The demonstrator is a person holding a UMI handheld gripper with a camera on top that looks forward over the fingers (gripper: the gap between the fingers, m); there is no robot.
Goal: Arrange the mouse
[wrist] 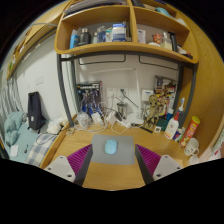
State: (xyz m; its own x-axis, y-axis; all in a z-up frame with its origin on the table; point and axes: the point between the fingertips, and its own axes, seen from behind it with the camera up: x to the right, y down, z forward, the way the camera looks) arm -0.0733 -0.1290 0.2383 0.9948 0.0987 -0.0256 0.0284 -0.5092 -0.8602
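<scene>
A pale blue mouse [111, 147] lies on a grey mouse mat [124, 157] on the wooden desk [108, 178]. My gripper [111, 156] is open and low over the desk. Its magenta pads [72, 157] stand wide apart on either side of the mat. The mouse rests on the mat between the fingertips, with a wide gap at each side, and neither finger touches it.
Beyond the mat the back of the desk is crowded with small items and cables [100, 118]. A black speaker [36, 110] stands at the left and several bottles [176, 125] at the right. A wooden shelf [120, 40] with bottles and boxes hangs above.
</scene>
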